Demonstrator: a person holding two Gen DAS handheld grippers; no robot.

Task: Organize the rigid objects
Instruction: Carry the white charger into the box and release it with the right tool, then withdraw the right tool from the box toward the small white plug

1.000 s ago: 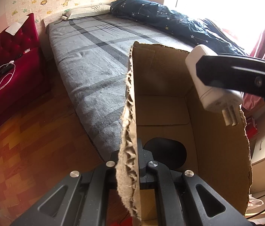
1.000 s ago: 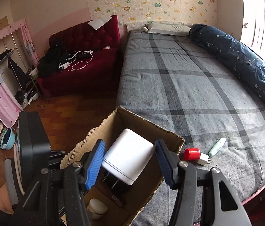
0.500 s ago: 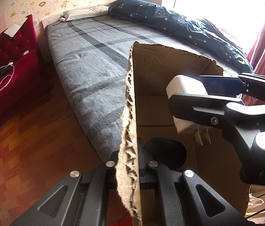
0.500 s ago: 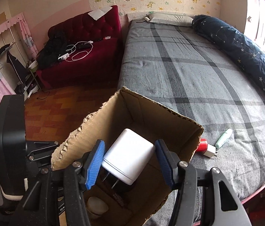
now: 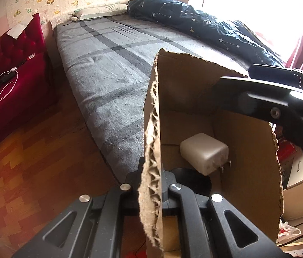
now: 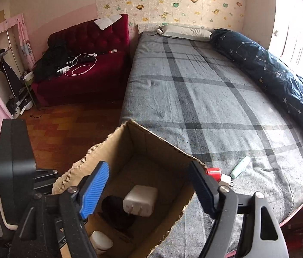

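My left gripper [image 5: 151, 185] is shut on the torn wall of a cardboard box [image 5: 194, 90] and holds it at the bed's edge. A white plug adapter [image 6: 140, 200] lies inside the box on a black object [image 6: 114, 212]; it also shows in the left wrist view [image 5: 204, 152]. My right gripper [image 6: 151, 188] is open and empty above the box opening. A red-capped item with a white plug [image 6: 218, 174] and a pale green tube [image 6: 240, 166] lie on the bed beside the box.
A grey plaid bed [image 6: 205, 90] holds a dark starry duvet [image 6: 269, 68] and a pillow [image 6: 183, 32]. A red sofa [image 6: 82, 64] with cables stands to the left. A white round item [image 6: 100, 239] lies in the box. Wooden floor [image 5: 33, 161] lies below.
My right gripper has opened and let go of the white plug adapter, which has dropped into the box. The left gripper still holds the box wall.
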